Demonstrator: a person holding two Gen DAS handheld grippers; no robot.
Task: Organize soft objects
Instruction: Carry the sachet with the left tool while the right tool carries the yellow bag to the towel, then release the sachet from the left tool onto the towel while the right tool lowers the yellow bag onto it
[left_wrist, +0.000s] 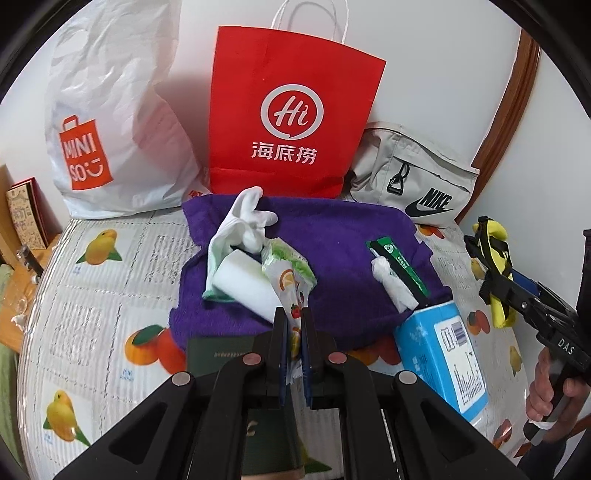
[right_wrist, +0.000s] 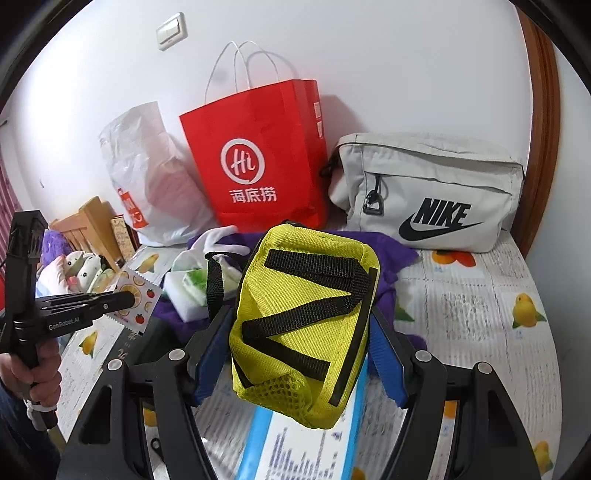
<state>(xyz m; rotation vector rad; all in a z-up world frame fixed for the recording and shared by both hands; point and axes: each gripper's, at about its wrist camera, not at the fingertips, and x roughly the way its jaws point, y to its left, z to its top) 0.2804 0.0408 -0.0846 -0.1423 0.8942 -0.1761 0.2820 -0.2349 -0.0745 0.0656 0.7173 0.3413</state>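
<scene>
Your left gripper (left_wrist: 294, 334) clamps a fruit-print sachet (left_wrist: 286, 291); your right gripper (right_wrist: 299, 354) holds the yellow pouch (right_wrist: 303, 325), red paper bag (right_wrist: 258, 162) at 12 o'clock.

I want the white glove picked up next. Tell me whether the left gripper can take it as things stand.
Probably not yet. The left gripper is shut on a fruit-print packet, so its jaws are occupied. The white glove lies uncovered on the purple towel just ahead, otherwise approachable.
</scene>
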